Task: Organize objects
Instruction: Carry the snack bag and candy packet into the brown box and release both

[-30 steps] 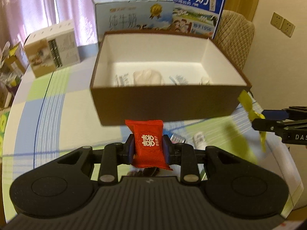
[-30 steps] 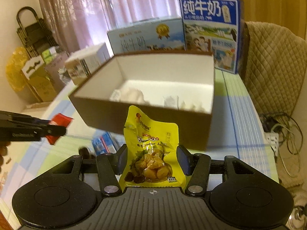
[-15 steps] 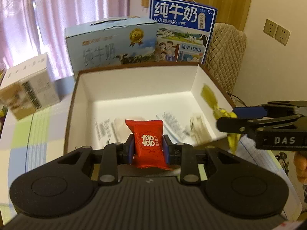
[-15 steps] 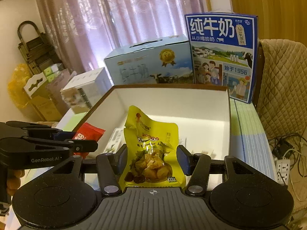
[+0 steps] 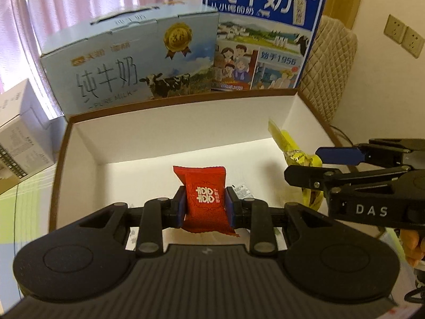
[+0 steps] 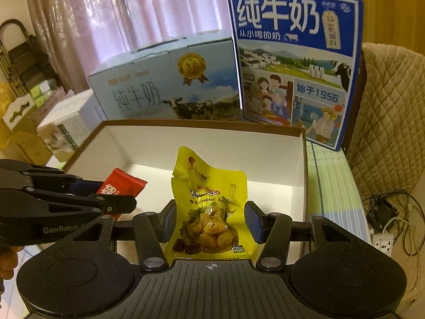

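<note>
Over the last second both grippers have travelled from in front of the brown cardboard box with the white interior to a position over its open top; a second ago its front wall filled the lower view, and now the white floor lies beneath both sets of fingers. This suggests the carrying phase is over and the release into the box is the step in hand.

The left gripper is clenched on a small red foil sachet with white double-happiness print, its crimped upper edge standing above the blue-lined pads. The right gripper holds a yellow glossy plastic pouch of chestnuts between its pads, though in its own view the pads look only lightly closed against the pouch sides; the clear window shows lumpy kernels, and the film is wrinkled and limp at the top. In the left view the same pouch hangs edge-on, just beside the box's right wall.

Both packets are soft and light, so they should likely drop flat. A few pale wrappers lie on the box floor, mostly hidden. Behind the box stand a pale blue milk carton case and a dark blue printed milk case, both stiff card.
</note>
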`<act>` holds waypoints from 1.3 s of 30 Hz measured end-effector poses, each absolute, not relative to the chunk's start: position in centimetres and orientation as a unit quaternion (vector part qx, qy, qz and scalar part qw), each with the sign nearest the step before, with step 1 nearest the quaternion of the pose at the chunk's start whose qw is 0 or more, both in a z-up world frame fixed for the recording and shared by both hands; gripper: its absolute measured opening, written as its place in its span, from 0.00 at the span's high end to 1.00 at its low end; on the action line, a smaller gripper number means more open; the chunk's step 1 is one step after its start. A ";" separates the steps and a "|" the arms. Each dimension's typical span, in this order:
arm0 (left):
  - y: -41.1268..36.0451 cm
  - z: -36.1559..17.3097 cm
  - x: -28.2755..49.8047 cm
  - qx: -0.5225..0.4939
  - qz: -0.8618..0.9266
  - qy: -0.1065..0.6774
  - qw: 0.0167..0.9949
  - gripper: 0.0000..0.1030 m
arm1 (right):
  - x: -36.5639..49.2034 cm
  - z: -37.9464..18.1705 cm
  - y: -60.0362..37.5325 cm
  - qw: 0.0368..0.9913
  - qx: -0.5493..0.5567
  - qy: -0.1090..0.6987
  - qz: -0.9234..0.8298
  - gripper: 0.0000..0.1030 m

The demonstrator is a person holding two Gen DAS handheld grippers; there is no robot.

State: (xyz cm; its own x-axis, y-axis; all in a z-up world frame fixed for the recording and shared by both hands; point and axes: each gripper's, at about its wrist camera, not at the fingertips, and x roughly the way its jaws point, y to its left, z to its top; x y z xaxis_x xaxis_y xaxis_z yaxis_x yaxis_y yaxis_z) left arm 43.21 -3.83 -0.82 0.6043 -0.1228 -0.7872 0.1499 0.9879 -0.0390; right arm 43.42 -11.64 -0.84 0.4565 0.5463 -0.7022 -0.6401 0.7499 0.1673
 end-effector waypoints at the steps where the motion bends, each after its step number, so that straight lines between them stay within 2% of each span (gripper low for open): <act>1: -3.9 -1.2 43.7 0.016 -0.077 0.441 0.894 0.76 | 43.8 -1.1 -11.4 0.851 -0.064 0.390 0.346 0.51; 16: -4.1 -4.7 48.2 0.010 -0.068 0.463 0.884 0.75 | 46.5 -3.4 -9.6 0.856 -0.097 0.388 0.326 0.51; 17: -4.0 -4.9 48.4 0.009 -0.068 0.463 0.884 0.73 | 46.5 -3.4 -9.7 0.857 -0.097 0.388 0.326 0.51; 18: -3.9 -5.0 48.5 0.008 -0.066 0.463 0.884 0.65 | 46.6 -3.5 -9.7 0.857 -0.097 0.388 0.326 0.51; 21: -3.5 -5.3 48.6 0.013 -0.057 0.457 0.888 0.52 | 46.8 -3.5 -9.7 0.857 -0.098 0.389 0.325 0.50; 30: -1.9 -5.4 48.6 0.011 -0.039 0.459 0.887 0.41 | 47.2 -3.4 -9.2 0.858 -0.103 0.384 0.325 0.49; 35: -1.4 -5.2 48.0 0.016 -0.031 0.454 0.890 0.30 | 47.0 -3.2 -8.9 0.867 -0.099 0.363 0.326 0.41; 39: -1.3 -4.7 47.3 0.016 -0.031 0.450 0.892 0.27 | 46.5 -2.8 -9.2 0.867 -0.097 0.362 0.329 0.37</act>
